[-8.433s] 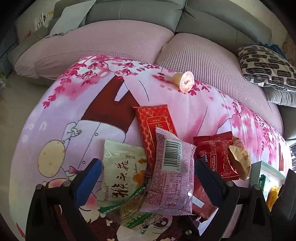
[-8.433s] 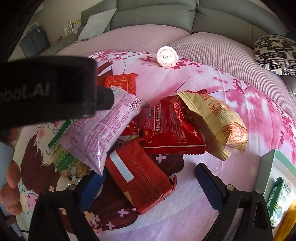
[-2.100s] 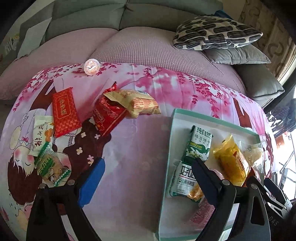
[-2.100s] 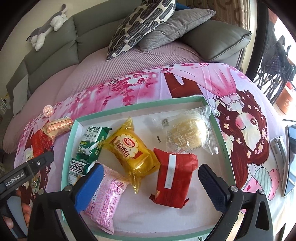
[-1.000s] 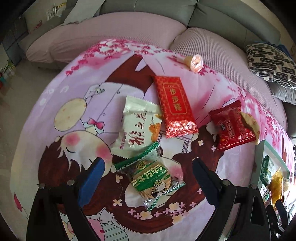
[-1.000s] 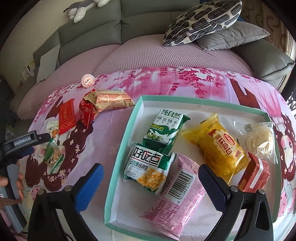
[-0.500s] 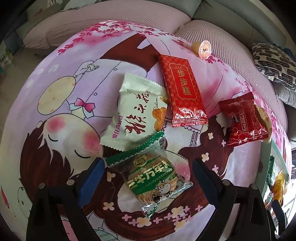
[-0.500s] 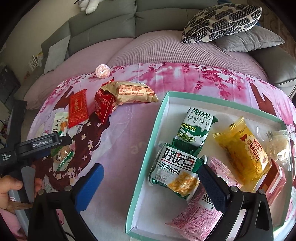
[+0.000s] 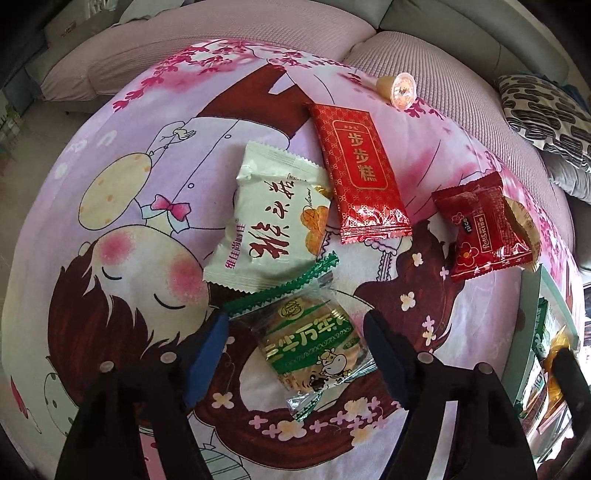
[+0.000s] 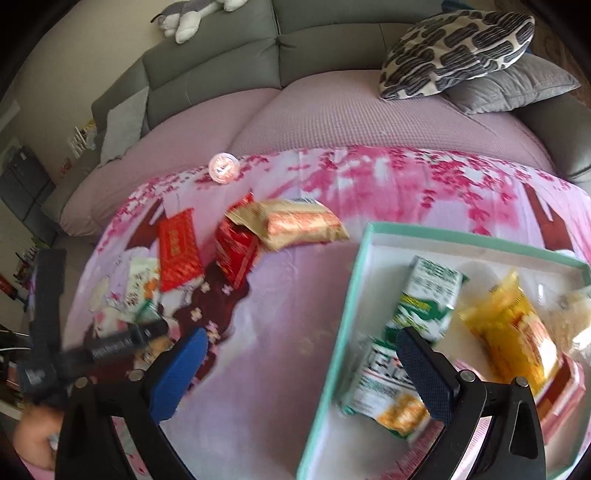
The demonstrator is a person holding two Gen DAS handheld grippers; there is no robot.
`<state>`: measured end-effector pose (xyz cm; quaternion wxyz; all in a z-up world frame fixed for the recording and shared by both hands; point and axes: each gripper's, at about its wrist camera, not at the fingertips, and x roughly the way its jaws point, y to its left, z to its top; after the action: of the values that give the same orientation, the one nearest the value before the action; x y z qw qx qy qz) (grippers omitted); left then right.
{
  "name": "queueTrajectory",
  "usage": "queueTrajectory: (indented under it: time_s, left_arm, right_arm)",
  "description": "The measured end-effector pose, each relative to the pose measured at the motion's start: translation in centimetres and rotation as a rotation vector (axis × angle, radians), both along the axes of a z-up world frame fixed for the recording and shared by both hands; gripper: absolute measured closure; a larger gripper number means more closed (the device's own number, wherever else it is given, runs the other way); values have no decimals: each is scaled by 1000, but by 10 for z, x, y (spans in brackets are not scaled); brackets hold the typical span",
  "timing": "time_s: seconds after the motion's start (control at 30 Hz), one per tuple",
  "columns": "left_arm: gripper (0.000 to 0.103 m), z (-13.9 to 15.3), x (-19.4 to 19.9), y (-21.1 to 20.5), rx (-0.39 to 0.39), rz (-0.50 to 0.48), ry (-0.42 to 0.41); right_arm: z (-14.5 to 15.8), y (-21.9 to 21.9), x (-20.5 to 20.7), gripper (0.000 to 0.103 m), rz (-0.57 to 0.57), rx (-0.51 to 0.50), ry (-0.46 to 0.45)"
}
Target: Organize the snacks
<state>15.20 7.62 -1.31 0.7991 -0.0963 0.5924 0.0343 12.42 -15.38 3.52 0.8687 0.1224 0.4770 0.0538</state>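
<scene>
My left gripper [image 9: 295, 321] points down at a clear green-edged biscuit packet [image 9: 314, 347] on the cartoon cloth. Its jaws are closing, with the packet between the blue pads [image 9: 207, 343], which sit at the wrapper's edges. Beyond it lie a white packet [image 9: 273, 221], a long red packet [image 9: 360, 170], a red packet [image 9: 480, 229] on a gold one [image 9: 521, 221], and a jelly cup [image 9: 400, 90]. My right gripper [image 10: 303, 338] hangs open and empty over the left rim of the teal tray [image 10: 347, 317], which holds a green biscuit packet [image 10: 428, 295], a yellow packet [image 10: 513, 339] and others.
The cloth covers a low table in front of a sofa [image 10: 332, 107] with a patterned pillow [image 10: 454, 48] and a plush toy [image 10: 192, 18]. The right wrist view shows the left gripper's body [image 10: 110, 343] and a hand [image 10: 33, 432] at the lower left.
The left gripper's jaws have narrowed around the green-edged packet, which now looms larger. The right gripper has drifted left, so the tray sits further right in its view.
</scene>
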Motion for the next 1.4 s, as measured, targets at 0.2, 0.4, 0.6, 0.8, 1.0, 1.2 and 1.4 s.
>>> queueTrajectory:
  time_s: [0.2,0.4,0.6,0.8,1.0,1.2,1.4]
  left_arm:
    - [34,0,3,-2,5,-12,-6]
    - [35,0,8,-6,6,-20,-10]
    - [35,2,9,-1,-4,-11,-15]
    - [35,2,8,1,-4,-5,-16]
    - [48,5,7,0,-10,-13,-31]
    - [52,7,6,-2,-8,-20,-36]
    - [52,16,4,-6,-12,-30,-64]
  right_arm:
    - [-11,15,38,0,-1,88,10]
    - [-26,30,63,2,0,120,15]
    - [-41,40,84,22,-22,121,41]
    - [-47,36,89,54,-26,172,41]
    - [-41,40,79,60,2,167,27]
    - [-32,40,58,64,28,188,7]
    - [-9,33,29,64,39,208,-48]
